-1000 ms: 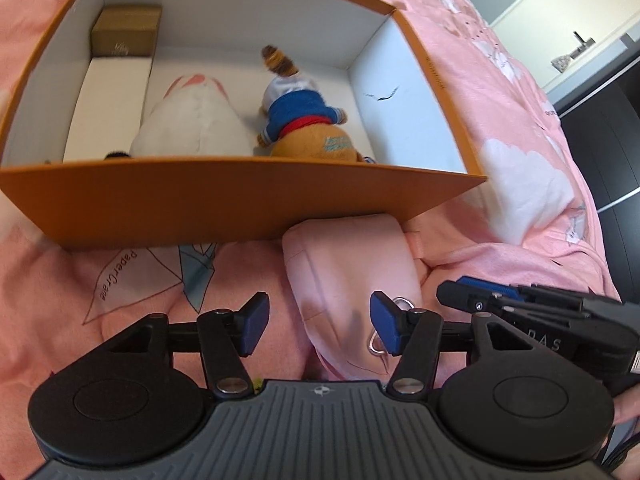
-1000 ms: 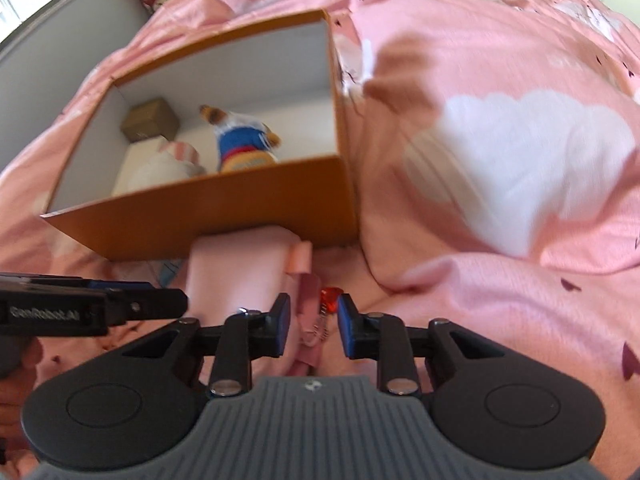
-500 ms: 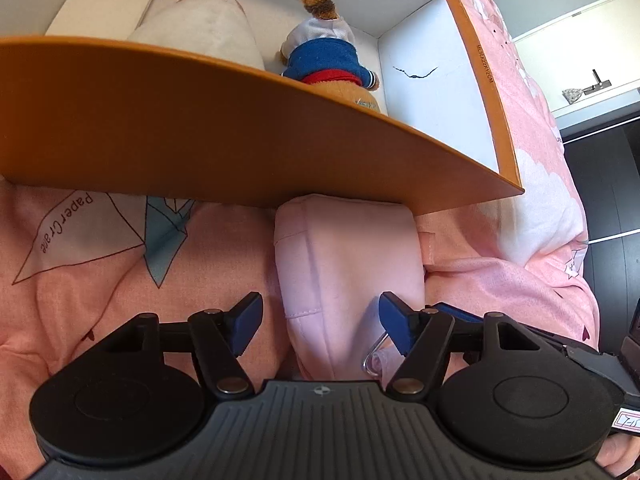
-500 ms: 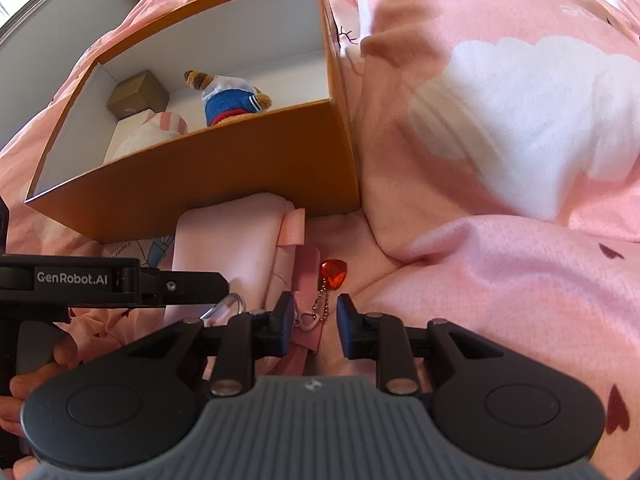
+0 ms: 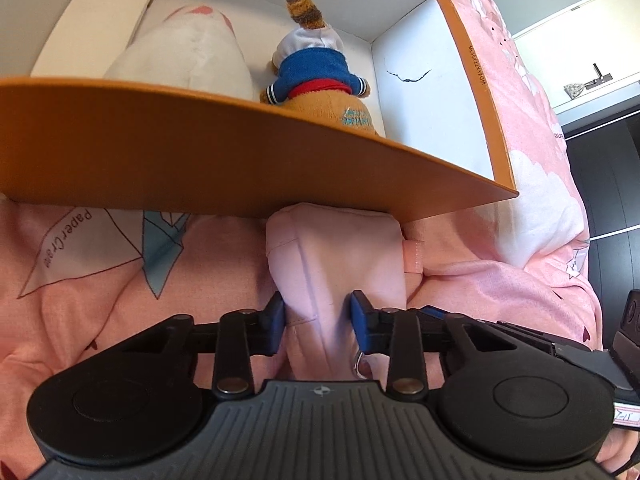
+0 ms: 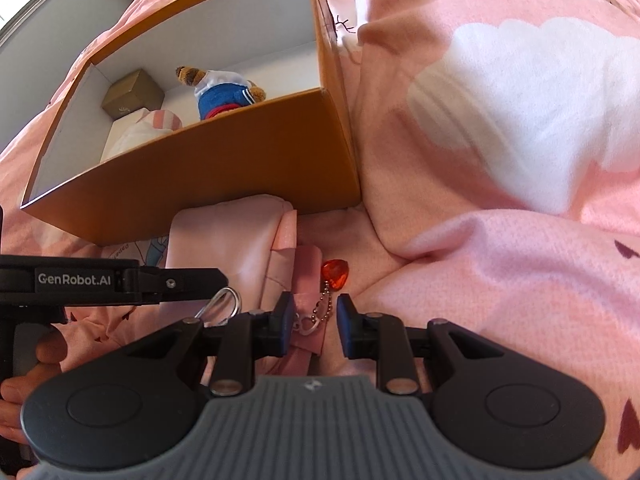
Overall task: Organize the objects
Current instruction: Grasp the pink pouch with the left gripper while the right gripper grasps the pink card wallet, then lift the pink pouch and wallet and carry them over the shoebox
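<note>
Left side first: the left gripper (image 5: 317,326) has just been closing, and its blue pads (image 5: 277,322) now pinch the near end of the pink bag (image 5: 336,256), the fabric bunched between them; half a second ago the same jaws stood wide on either side of it. The bag lies on the pink bedspread (image 5: 120,272) with its far end against the near wall of the orange box (image 5: 224,148). Inside the box, from left to right: a white slab with a small brown carton behind it, a white plush (image 5: 188,60), and a plush bear (image 5: 316,64) in a blue jumper. Further right, the right gripper (image 6: 313,324) is nearly closed around the bag's pink strap (image 6: 308,276) and bead chain; whether its pads press on them cannot be told. Its jaw gap matches that of a second ago. A red heart charm (image 6: 335,274) lies just beyond. Assessment: the left hold is secured, so the bag looks ready for lifting over the near wall into the box.
</note>
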